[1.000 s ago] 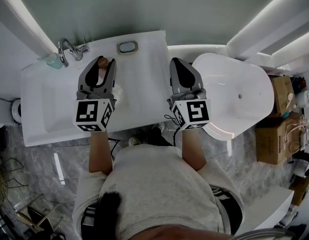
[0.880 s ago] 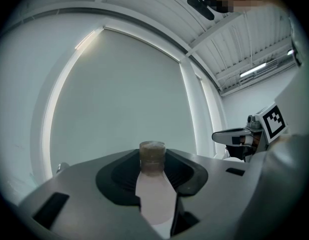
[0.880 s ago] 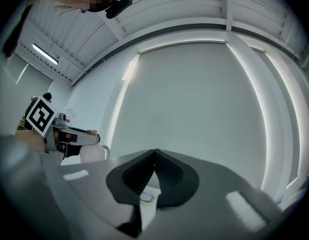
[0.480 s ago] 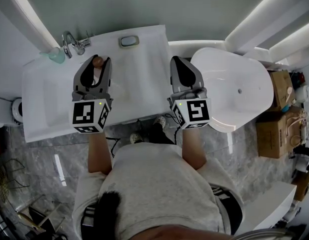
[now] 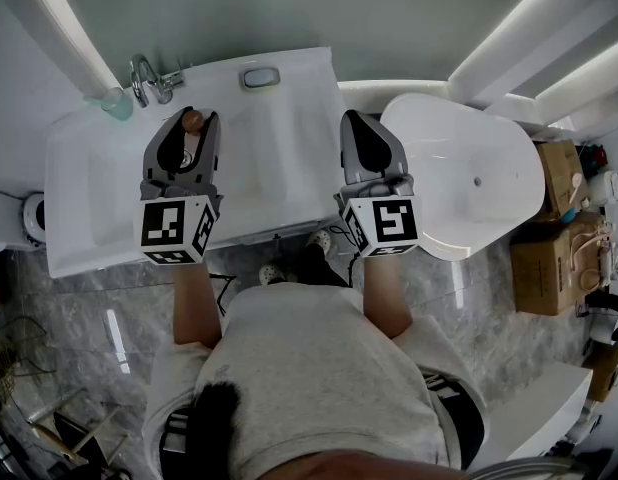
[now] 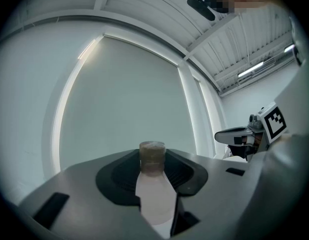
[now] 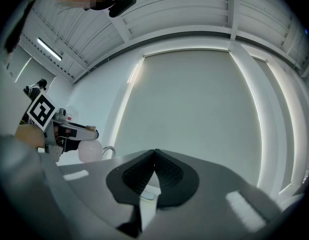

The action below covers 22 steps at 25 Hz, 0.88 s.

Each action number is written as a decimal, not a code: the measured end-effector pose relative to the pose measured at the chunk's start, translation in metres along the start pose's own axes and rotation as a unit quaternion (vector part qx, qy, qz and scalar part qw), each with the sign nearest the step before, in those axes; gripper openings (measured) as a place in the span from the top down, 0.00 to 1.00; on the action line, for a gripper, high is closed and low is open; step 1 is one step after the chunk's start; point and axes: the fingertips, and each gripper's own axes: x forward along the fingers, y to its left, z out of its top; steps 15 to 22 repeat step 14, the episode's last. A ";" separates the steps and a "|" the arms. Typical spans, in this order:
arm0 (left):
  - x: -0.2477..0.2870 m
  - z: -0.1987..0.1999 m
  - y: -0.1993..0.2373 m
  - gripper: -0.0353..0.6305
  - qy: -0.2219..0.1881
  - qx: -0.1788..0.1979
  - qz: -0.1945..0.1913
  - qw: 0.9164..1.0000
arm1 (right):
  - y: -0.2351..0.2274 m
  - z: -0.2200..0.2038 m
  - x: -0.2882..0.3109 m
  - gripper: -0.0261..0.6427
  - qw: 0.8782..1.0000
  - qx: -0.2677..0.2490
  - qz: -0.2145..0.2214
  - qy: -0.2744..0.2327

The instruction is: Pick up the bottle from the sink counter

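Just right of the faucet [image 5: 144, 76], the L gripper [image 5: 192, 136] has its jaws clamped on the bottle [image 6: 155, 191], brown cap poking past the tips, over the sink counter [image 5: 289, 138]. The R gripper [image 5: 355, 126], further right of the faucet, is pinched together w/ nothing in it. Risk: the bottle looks smooth and tapered, so it could slip out if the grip eases or it tilts. A swing toward the faucet could knock it, or the green cup [image 5: 116, 103] just left of the faucet. The toilet [image 5: 469, 183] sits well right of the faucet, not in the way.
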 end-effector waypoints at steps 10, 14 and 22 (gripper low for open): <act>-0.006 0.003 0.002 0.73 -0.006 -0.005 -0.004 1.000 | 0.006 0.005 -0.003 0.94 1.000 -0.002 0.000 -0.004; -0.008 0.003 0.001 0.73 -0.006 -0.006 -0.006 1.000 | 0.007 0.005 -0.006 0.94 1.000 -0.002 -0.002 -0.004; -0.008 0.003 0.001 0.73 -0.006 -0.006 -0.006 1.000 | 0.007 0.005 -0.006 0.94 1.000 -0.002 -0.002 -0.004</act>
